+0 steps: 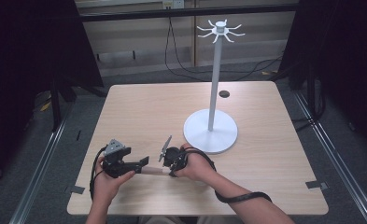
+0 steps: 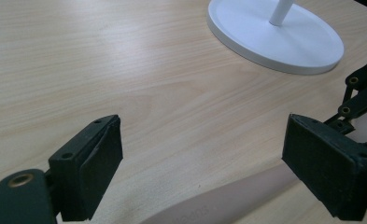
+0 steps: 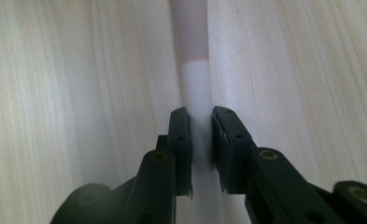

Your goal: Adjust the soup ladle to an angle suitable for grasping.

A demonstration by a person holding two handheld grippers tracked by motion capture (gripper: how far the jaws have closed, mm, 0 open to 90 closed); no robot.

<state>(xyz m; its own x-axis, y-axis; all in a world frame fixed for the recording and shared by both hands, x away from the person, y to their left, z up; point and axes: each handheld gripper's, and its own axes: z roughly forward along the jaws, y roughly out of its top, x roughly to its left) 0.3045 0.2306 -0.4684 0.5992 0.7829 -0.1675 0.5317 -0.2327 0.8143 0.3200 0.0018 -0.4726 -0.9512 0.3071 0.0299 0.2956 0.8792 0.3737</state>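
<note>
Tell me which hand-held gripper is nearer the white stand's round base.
Right. The right hand-held gripper sits just off the round base, shut on a pale rod. The left hand-held gripper, open, lies farther out.

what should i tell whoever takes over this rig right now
Right gripper: shut on the pale rod, which lies flat on the table near the front edge; the grip is on its whiter part, just short of the pinkish part.
Left gripper: open, jaws wide, with the rod's other end lying between them, not yet gripped.
White stand: upright right of table centre, just beyond the right hand; the hooks at its top are bare.
Done: the rod is clamped by the right gripper.
Left: probably lift the rod off the table; where it goes next is unclear.
</note>
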